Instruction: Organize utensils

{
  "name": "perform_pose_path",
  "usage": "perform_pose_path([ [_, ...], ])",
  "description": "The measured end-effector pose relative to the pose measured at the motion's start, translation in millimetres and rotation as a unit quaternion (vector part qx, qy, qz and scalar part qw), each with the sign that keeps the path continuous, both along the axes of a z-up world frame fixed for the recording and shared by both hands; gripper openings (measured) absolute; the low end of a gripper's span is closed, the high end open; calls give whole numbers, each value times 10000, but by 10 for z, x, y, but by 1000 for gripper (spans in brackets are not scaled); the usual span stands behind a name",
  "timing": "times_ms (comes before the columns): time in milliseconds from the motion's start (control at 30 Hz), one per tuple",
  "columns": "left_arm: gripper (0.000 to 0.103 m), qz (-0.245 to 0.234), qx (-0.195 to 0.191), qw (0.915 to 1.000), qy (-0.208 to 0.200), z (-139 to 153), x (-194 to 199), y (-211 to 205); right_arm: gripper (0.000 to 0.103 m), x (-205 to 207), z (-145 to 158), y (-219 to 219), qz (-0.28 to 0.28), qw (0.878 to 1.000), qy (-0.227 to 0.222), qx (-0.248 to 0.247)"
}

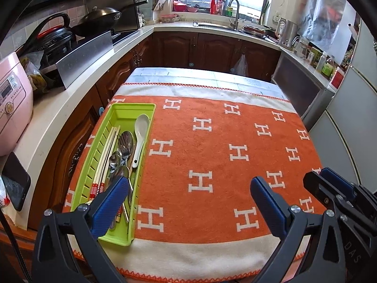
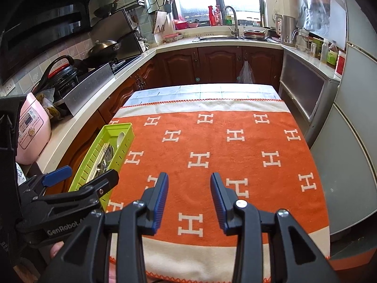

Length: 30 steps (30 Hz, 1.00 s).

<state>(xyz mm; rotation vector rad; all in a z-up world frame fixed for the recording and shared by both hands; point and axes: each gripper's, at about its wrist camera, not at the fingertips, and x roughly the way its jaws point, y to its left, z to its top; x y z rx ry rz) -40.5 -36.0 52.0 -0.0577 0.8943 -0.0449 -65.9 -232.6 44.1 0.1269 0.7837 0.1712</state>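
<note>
Both grippers hover above the table with their blue-padded jaws apart and nothing between them: the left gripper stands wide open over the orange cloth, and the right gripper shows a narrower gap, also over bare cloth. In the left wrist view the right gripper's tips sit at about four o'clock; in the right wrist view the left gripper sits at about eight o'clock, a fingertip of the holding hand showing beneath it. One green utensil tray lies along the cloth's left edge, at about nine to ten o'clock from the left gripper, its long axis running from near to far and leaning slightly rightward at the far end. Inside it, all lying along that same axis: one white ceramic spoon with its bowl at the far end and handle toward the camera, at least one metal fork, at least two metal spoons, though the overlapping pile hides an exact count, and pale chopsticks with red-banded ends nearest the camera, their number unclear. Beyond the tray, at nine o'clock, one pink rice cooker stands on the counter, and a black phone lies at eight o'clock.
</note>
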Motion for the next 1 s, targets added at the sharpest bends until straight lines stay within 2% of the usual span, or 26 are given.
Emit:
perform_pose_path([
  [233, 102, -79, 270, 9995, 118, -14, 47, -89, 37, 24, -34, -15, 7, 10000, 27, 48],
  [467, 102, -100, 147, 9996, 240, -39, 75, -78, 37, 38, -47, -28, -18, 10000, -10, 77],
  [1000, 102, -96, 172, 9995, 247, -44, 79, -80, 37, 42, -53, -36, -16, 10000, -14, 79],
])
